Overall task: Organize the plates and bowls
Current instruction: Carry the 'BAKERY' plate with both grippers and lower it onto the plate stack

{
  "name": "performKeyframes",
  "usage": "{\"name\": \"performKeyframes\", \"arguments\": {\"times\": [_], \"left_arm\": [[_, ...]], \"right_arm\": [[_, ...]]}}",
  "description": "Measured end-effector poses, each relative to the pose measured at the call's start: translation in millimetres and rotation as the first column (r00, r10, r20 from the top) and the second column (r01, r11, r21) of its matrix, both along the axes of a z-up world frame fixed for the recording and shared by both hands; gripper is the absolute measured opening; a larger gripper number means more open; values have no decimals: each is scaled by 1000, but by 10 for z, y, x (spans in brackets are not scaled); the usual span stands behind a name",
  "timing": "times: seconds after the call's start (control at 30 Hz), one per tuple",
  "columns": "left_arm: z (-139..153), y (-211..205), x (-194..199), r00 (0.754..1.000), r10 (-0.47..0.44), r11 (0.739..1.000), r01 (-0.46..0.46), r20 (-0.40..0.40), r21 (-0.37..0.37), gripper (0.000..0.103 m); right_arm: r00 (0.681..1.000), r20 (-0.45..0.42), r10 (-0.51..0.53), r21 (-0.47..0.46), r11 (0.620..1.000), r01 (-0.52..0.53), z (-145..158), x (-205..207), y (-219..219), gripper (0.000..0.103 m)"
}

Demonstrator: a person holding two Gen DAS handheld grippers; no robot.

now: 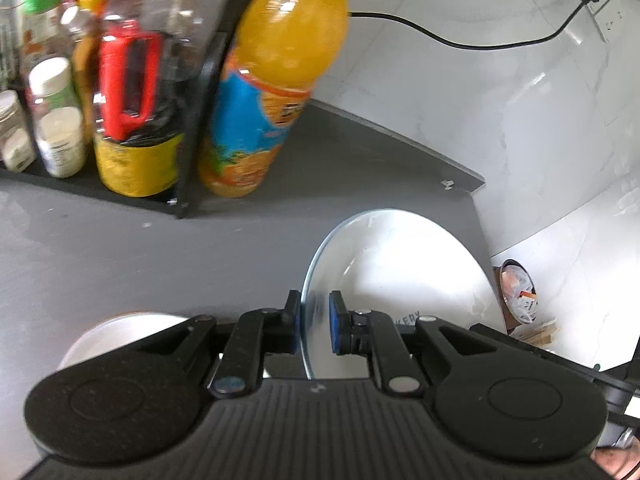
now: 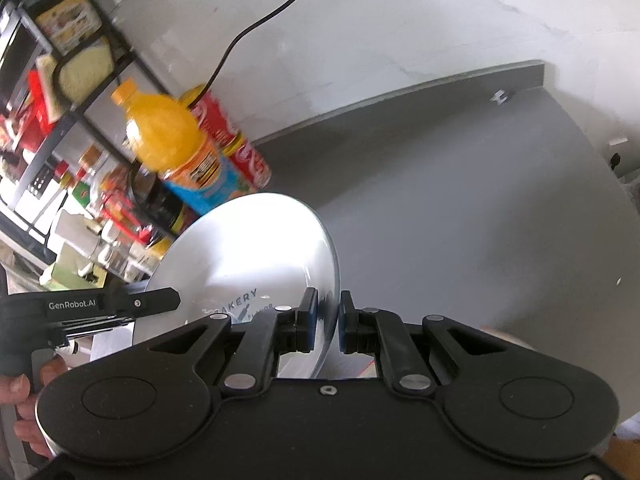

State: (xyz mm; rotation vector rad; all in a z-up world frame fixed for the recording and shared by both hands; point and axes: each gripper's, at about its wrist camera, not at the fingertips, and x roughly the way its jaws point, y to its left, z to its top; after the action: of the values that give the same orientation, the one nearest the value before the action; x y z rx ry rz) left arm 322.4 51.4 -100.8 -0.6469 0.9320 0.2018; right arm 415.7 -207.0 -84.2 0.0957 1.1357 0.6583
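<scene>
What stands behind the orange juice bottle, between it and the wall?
In the right wrist view, a red cola bottle stands behind the orange juice bottle, partly covered by it. The left wrist view hides it completely.

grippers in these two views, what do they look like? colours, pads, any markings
Both are matte black plastic. The left gripper and right gripper each have two round pivot housings, linkage bars with silver rivets, and blue pads inside the fingertips. The left body is ribbed on top. In the right wrist view the left unit's side reads "GenRobot.AI" in white, above a black pistol handle. No sleeves show.
</scene>
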Motion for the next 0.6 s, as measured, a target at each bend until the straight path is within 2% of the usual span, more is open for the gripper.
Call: {"name": "performKeyframes", "arguments": {"times": [0.3, 0.6], "left_arm": [[-80, 269, -375, 1000, 8, 1000, -8, -15, -4, 12], [-281, 395, -634, 999, 8, 1000, -8, -47, -12, 12]], "right_arm": [[1000, -10, 7, -14, 1000, -7, -56, -433, 242, 10], [1000, -20, 5, -37, 999, -5, -157, -748, 352, 10]]}}
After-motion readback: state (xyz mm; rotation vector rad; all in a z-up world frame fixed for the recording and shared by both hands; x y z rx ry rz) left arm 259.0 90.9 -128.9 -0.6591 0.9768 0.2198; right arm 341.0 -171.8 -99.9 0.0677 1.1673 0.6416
